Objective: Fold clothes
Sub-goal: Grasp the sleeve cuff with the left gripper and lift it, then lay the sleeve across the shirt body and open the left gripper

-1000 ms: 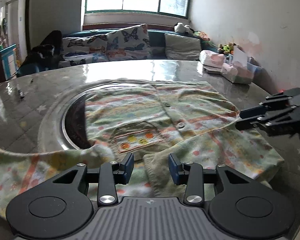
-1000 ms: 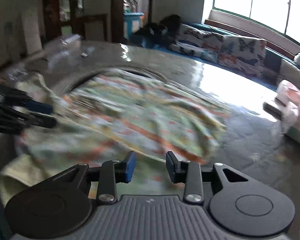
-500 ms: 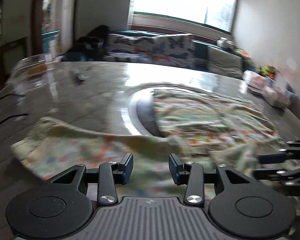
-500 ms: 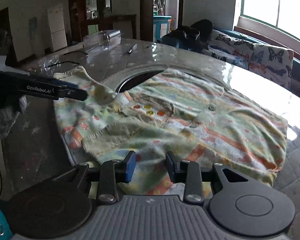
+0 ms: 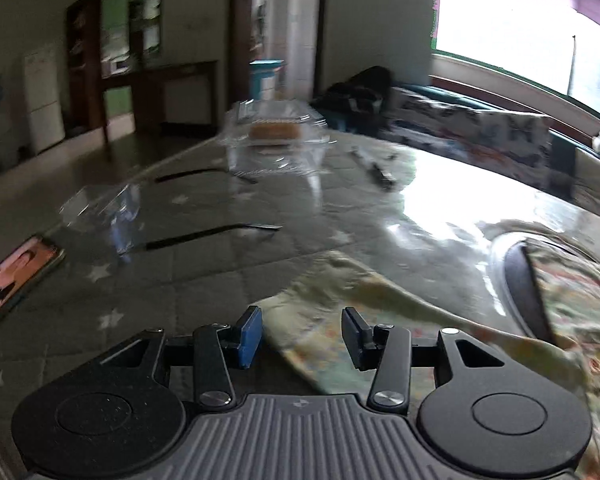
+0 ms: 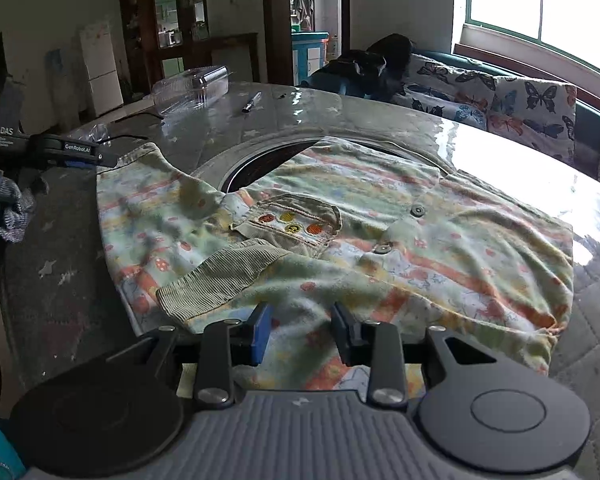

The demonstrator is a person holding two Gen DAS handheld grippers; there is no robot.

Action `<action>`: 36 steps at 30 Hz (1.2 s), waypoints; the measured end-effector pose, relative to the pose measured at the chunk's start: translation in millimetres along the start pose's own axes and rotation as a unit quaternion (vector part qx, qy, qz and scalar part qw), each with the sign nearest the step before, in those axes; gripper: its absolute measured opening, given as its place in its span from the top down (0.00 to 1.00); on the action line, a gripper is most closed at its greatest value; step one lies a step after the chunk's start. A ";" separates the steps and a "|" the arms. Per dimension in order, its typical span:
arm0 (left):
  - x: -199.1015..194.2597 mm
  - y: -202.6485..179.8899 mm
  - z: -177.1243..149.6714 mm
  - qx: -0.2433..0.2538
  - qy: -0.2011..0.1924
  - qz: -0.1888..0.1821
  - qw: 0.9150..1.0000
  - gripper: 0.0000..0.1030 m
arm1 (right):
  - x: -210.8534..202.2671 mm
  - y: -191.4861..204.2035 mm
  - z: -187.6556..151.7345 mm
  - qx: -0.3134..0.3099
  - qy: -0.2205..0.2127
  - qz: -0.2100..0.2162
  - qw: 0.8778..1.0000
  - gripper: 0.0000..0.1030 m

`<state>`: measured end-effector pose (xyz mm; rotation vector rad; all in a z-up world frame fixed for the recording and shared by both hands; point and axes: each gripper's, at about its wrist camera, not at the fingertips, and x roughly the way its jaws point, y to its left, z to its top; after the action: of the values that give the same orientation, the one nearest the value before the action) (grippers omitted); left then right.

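A patterned shirt (image 6: 340, 232) is spread face-up on the table (image 6: 340, 120), its body lying partly over a round recess (image 6: 252, 168) in the top. One sleeve (image 6: 140, 184) is stretched out flat toward the left gripper (image 5: 302, 334); the other, with its ribbed cuff (image 6: 220, 280), is already folded across the front.

The left gripper's fingers (image 5: 248, 334) are parted, having just been opening, and the sleeve end lies between them without being pinched. The right gripper (image 6: 300, 330) is held low over the near hem, its fingers (image 6: 262, 330) parted with cloth beneath them; nothing is seen to be clamped there.

The next step is judged to be a grasp of the outstretched sleeve so that it can be folded inward. Several risks are seen. If the sleeve is gripped too near its tip, the rest may drag and bunch. If it is pulled hard, the whole shirt could be slid on the glossy table, and the folded cuff undone. Cloth over the recess is unsupported and could sag, spoiling a flat fold. The clear boxes (image 5: 276, 140) and pen (image 6: 252, 102) stand well apart and are unlikely to be struck.
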<state>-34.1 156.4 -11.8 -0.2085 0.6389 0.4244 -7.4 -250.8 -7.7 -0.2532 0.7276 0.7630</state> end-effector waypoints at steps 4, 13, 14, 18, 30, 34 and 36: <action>7.4 8.4 -0.9 -0.020 0.012 0.009 1.000 0.56 | -1.4 1.2 -0.8 0.001 -0.002 -0.001 1.000 0.67; 3.9 2.5 4.2 -0.032 0.008 -0.020 0.999 0.90 | -10.4 -2.6 -1.9 0.016 -0.015 -0.007 1.000 0.67; 0.9 -0.5 5.9 -0.034 0.005 -0.028 0.999 0.91 | -12.2 -3.4 -2.1 0.018 -0.017 -0.008 1.000 0.67; -29.7 -26.8 13.8 -0.019 -0.019 -0.099 0.995 0.92 | -18.1 -6.6 -3.7 0.026 -0.025 -0.011 0.999 0.67; -100.1 -156.9 5.4 0.058 -0.002 -0.357 0.932 0.92 | -50.6 -45.2 -20.8 0.106 -0.056 -0.041 0.992 0.67; -103.4 -200.4 -20.3 0.118 0.028 -0.394 0.911 0.92 | -62.6 -59.3 -29.1 0.136 -0.064 -0.053 0.987 0.67; -101.4 -216.0 -35.0 0.152 0.041 -0.395 0.905 0.91 | -66.7 -64.3 -32.9 0.146 -0.064 -0.056 0.986 0.67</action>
<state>-29.8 -80.0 35.8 -0.1712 0.6377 -0.4708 -11.7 -347.3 10.8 0.0214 0.6867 0.5508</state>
